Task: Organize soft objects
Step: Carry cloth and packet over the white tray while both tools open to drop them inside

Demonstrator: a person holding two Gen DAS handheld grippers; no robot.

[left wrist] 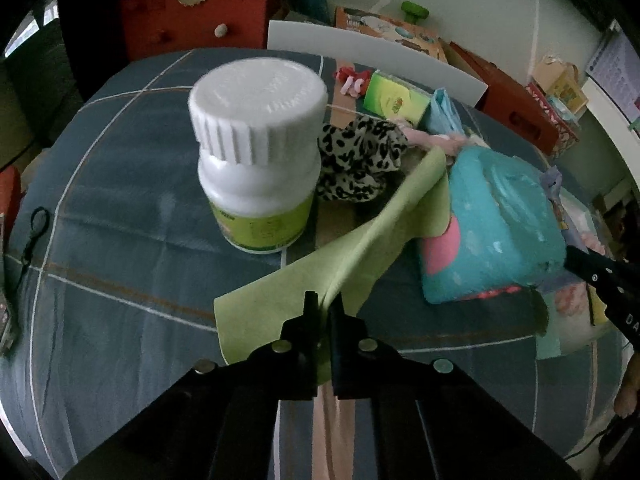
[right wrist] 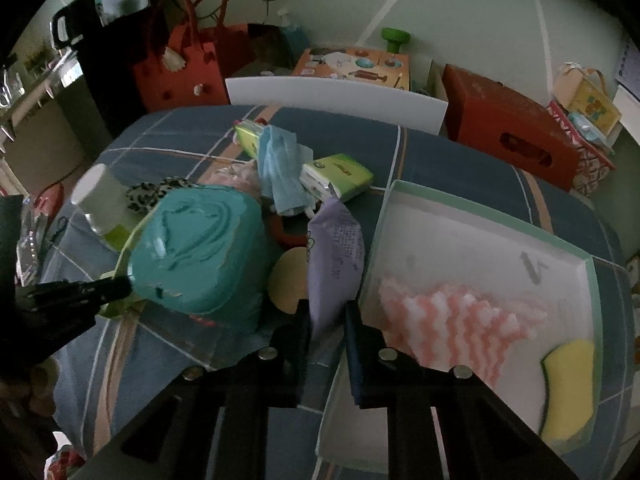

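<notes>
I'm working over the table's blue plaid cloth (left wrist: 120, 208), and the mint-rimmed white box (right wrist: 492, 220) sits at its right edge, already holding a pink-and-white wavy sponge (right wrist: 448, 320) and a yellow sponge (right wrist: 568, 392) in its near corner. Next in size, the teal wet-wipe pack (right wrist: 200, 248) lies mid-table, with the white-capped bottle (left wrist: 256, 152) just left of it. Now my own catches: my left tongs (left wrist: 324, 304) are pinched tight on the near corner of the lime-green cloth (left wrist: 360, 240), whose far end runs up against the wipe pack and the leopard-print scrunchie (left wrist: 360, 160). My right tongs (right wrist: 328, 312) are closed on the bottom edge of the lilac packet (right wrist: 336, 256), right at the box's left wall. To do this well, I reckon I lift the green cloth high and slowly so it peels off without tipping that bottle, keep the pinch firm since thin fabric slips, and swing the lilac packet over the rim before letting go, clear of the sponges.
</notes>
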